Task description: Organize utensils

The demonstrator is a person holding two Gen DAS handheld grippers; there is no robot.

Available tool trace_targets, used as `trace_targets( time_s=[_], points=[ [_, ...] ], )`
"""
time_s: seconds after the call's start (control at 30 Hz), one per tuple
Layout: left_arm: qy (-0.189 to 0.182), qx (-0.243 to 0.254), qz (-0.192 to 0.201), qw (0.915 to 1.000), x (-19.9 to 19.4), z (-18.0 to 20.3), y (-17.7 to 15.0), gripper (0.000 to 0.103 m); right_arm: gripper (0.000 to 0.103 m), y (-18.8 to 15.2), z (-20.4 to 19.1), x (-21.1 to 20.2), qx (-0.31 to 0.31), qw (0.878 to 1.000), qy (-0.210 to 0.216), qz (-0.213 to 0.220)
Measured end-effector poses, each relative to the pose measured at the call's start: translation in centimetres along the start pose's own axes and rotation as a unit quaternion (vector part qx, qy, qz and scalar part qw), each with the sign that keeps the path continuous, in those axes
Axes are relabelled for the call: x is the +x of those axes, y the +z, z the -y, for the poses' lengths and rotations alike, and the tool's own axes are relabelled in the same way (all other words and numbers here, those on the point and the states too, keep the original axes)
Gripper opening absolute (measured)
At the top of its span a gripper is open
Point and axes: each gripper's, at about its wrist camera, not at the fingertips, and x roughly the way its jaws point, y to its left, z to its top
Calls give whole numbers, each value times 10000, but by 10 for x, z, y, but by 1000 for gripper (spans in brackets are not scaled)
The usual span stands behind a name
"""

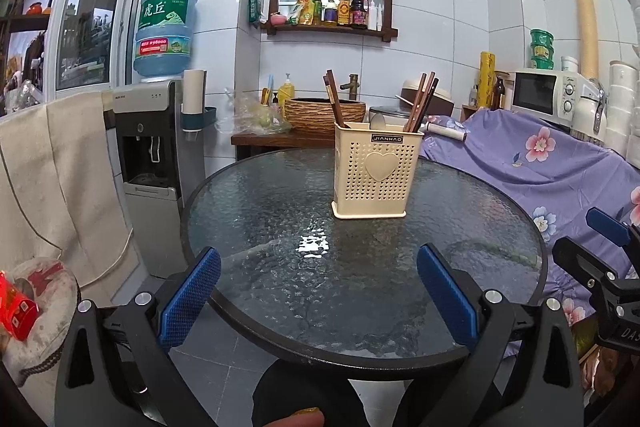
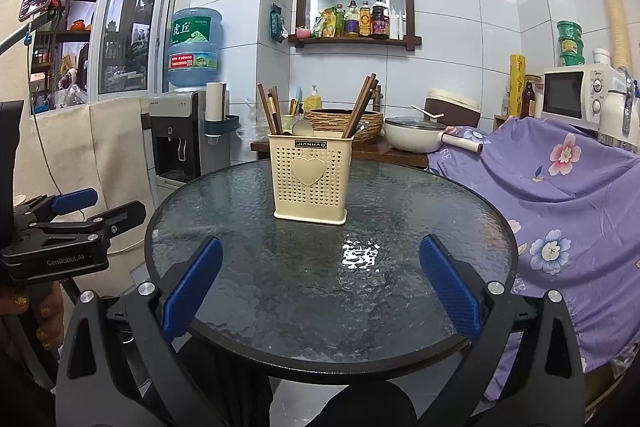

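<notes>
A cream perforated utensil holder with a heart on its front stands on the round glass table. Brown chopsticks lean out of its left and right compartments, and a spoon shows in the middle. It also shows in the right wrist view, with chopsticks and a metal spoon inside. My left gripper is open and empty over the table's near edge. My right gripper is open and empty beside it, also short of the holder.
A water dispenser stands left of the table. A purple floral cloth covers furniture on the right. Behind the table a wooden counter holds a woven basket and a white pot. A microwave is at the far right.
</notes>
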Motion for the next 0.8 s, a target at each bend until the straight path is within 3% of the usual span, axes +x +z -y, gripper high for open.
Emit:
trace_targets(
  time_s=[0.8],
  points=[
    [-3,95,-131,9999,4,2,0,97,97,0,1,4,10,10000,6,-48]
  ],
)
